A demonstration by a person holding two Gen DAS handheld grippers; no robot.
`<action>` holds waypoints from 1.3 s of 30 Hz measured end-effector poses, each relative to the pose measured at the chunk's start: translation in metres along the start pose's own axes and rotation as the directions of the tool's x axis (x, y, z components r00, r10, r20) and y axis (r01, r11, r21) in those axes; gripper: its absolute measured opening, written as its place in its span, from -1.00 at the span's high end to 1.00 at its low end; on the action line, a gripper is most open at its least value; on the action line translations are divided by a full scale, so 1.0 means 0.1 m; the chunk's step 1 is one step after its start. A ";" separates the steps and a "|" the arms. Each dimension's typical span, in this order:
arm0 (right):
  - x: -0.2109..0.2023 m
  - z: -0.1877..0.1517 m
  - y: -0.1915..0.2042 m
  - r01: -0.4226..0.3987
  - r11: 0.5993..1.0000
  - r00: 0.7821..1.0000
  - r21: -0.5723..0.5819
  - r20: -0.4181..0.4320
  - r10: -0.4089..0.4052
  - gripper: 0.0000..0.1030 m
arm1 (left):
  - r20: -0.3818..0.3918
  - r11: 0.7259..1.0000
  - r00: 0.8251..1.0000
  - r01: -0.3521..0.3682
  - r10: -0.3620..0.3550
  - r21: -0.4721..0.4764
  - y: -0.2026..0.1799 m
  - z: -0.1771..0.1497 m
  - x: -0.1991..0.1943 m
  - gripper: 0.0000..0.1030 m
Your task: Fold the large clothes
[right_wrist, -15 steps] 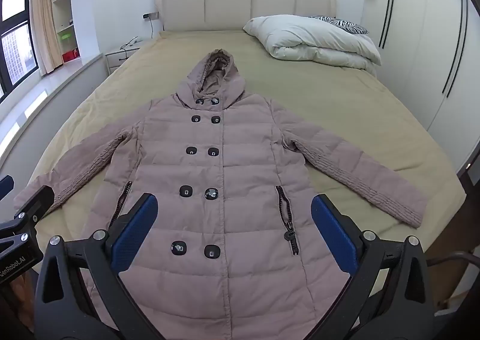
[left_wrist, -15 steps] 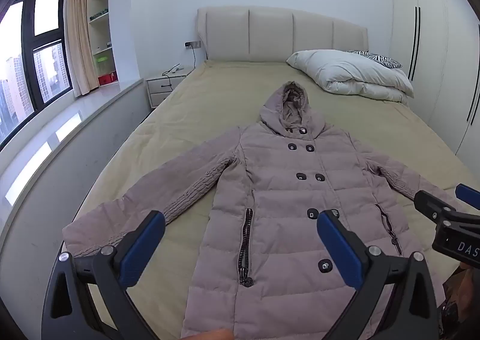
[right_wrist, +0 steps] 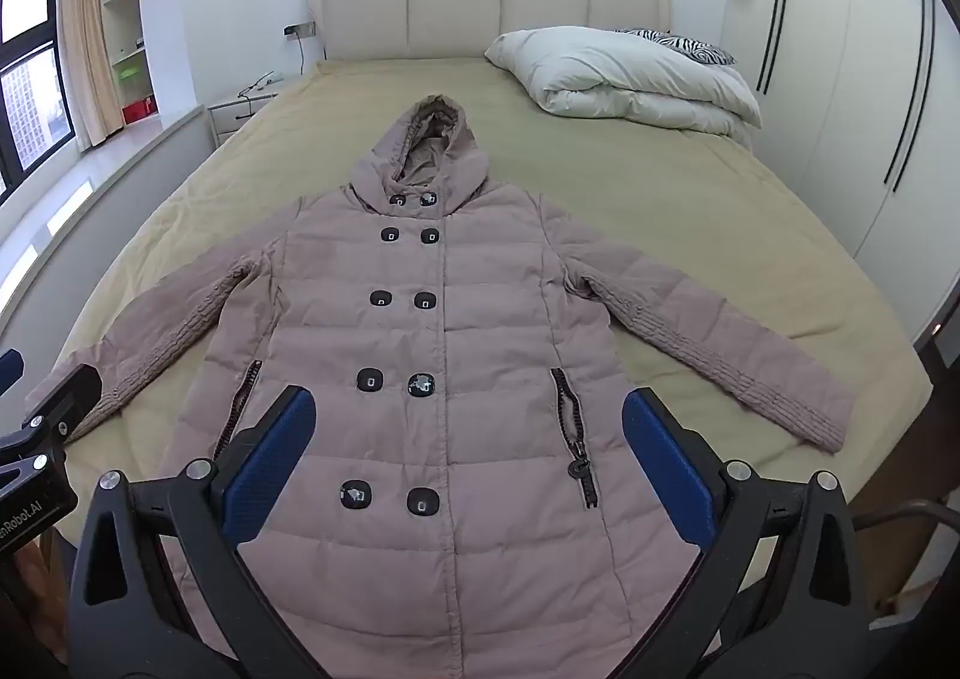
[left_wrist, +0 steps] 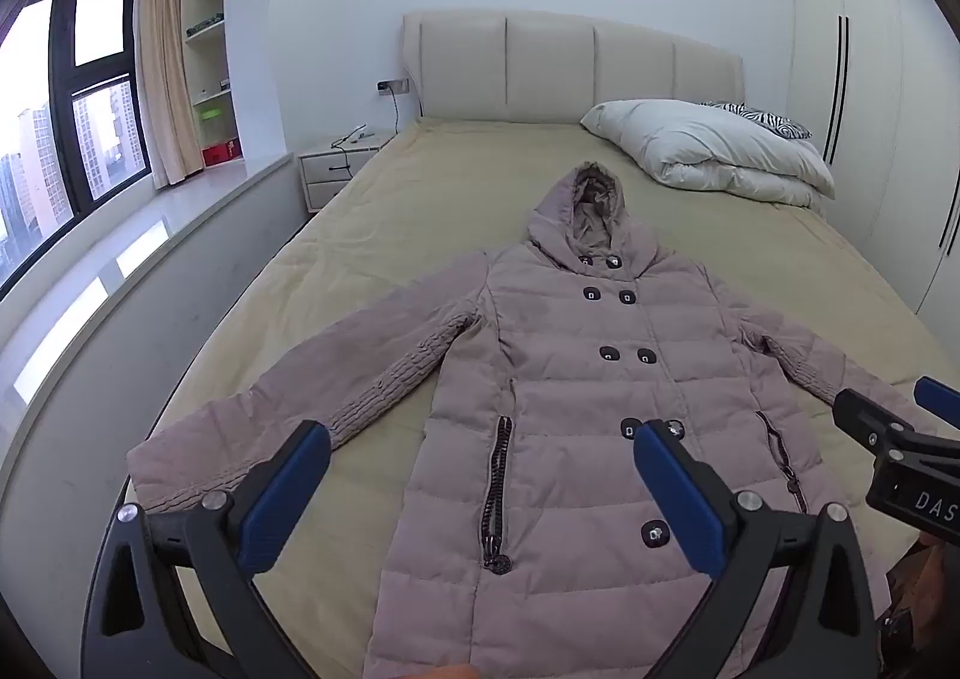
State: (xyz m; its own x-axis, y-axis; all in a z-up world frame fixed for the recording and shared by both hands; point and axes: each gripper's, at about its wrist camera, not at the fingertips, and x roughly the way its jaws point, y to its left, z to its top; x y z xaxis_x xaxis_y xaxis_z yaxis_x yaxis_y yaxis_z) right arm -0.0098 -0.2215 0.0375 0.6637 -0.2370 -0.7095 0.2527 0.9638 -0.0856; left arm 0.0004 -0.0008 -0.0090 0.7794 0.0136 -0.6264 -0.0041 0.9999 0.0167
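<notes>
From my left wrist camera, my left gripper (left_wrist: pixel 480 490) hangs above the near end of the bed (left_wrist: pixel 420 187) with its jaws spread wide and nothing between them. The coat (left_wrist: pixel 570 409), a mauve quilted one with a hood, lies flat on the bed with its front up and buttoned. Its long axis runs from the near edge toward the headboard (left_wrist: pixel 570 67), hood (left_wrist: pixel 591 217) pointing far, hem toward me. Its hem runs out of the bottom of the frame, and my right-hand finger covers part of the lower front. The sleeve on the left spreads out toward the near left. The right sleeve's cuff is hidden behind my right gripper (left_wrist: pixel 900 421), which enters from the right edge; here I cannot tell how its jaws stand. A folded white duvet (left_wrist: pixel 708 151) sits at the far right of the bed.

From my right wrist camera, my right gripper (right_wrist: pixel 468 463) hovers over the coat's (right_wrist: pixel 450 331) lower half, jaws wide and empty. The hood (right_wrist: pixel 432 151) points far again. The right sleeve reaches the bed's near right edge; the left cuff lies partly behind my left gripper (right_wrist: pixel 42 427), which is cut off at the frame's left edge.
</notes>
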 end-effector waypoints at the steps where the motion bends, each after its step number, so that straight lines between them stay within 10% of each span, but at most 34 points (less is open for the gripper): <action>1: 0.00 0.00 0.00 0.002 1.000 1.000 0.001 -0.001 -0.002 -1.00 | 0.001 1.000 1.000 -0.004 0.004 0.000 0.00 -0.01 0.00 -1.00; 39: 0.08 -0.04 0.02 0.003 1.000 1.000 0.004 -0.006 -0.003 -1.00 | -0.007 1.000 1.000 0.000 0.000 -0.007 0.05 0.04 0.00 -1.00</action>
State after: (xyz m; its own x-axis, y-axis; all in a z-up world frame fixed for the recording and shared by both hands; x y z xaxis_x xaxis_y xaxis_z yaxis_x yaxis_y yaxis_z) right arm -0.0068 -0.2210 0.0292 0.6587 -0.2389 -0.7135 0.2573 0.9626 -0.0847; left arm 0.0031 0.0039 -0.0062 0.7750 0.0136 -0.6318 -0.0086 0.9999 0.0110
